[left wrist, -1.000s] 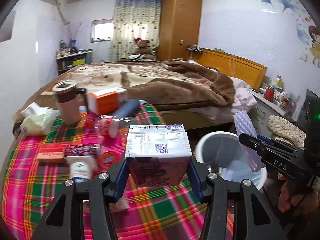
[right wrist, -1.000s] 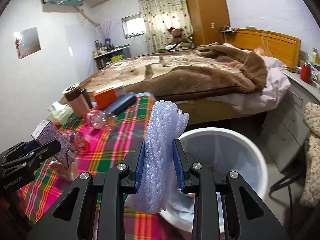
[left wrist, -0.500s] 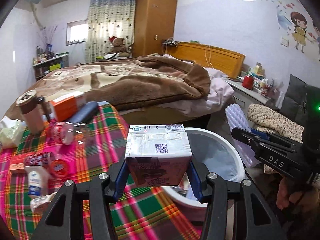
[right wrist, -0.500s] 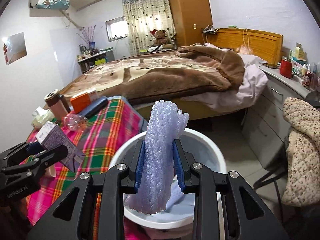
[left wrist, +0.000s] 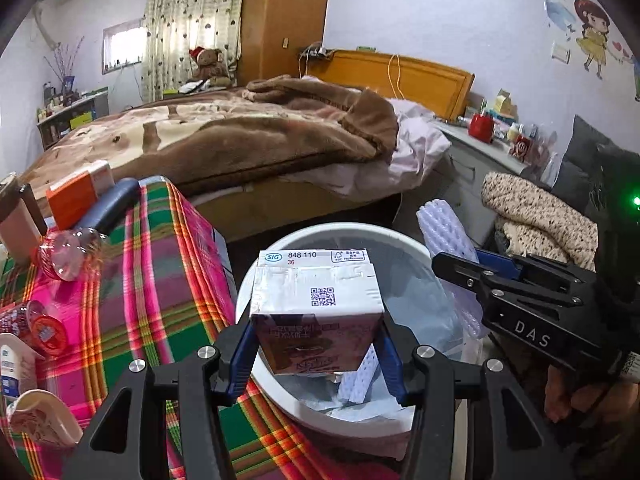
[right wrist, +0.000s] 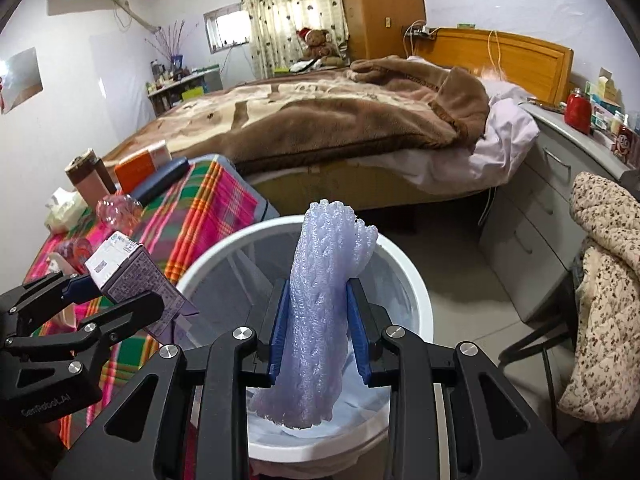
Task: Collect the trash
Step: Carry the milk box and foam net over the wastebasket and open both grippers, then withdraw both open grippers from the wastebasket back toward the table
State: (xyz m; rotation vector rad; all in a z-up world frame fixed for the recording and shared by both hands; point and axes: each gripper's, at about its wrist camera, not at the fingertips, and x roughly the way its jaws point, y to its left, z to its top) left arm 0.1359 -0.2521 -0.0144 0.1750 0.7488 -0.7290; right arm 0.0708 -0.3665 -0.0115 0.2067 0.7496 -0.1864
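Observation:
My left gripper [left wrist: 316,354] is shut on a purple and white drink carton [left wrist: 316,304] and holds it over the near rim of the white trash bin [left wrist: 404,240]. My right gripper [right wrist: 320,334] is shut on a lilac foam net sleeve [right wrist: 324,304] and holds it upright above the bin [right wrist: 416,280]. The bin holds a pale liner and some paper. The carton also shows in the right wrist view [right wrist: 132,276], and the foam sleeve in the left wrist view [left wrist: 444,224].
A table with a pink and green plaid cloth [left wrist: 160,280] stands left of the bin, bearing a clear pink bottle [left wrist: 68,252], an orange box [left wrist: 78,194], a brown cup [right wrist: 86,178] and small wrappers. A bed [right wrist: 320,120] lies behind, and grey drawers [right wrist: 560,184] with a floral cloth stand right.
Both grippers have moved right from over the table to above the bin, still holding the carton and the foam sleeve. The bin now fills the middle of both views.

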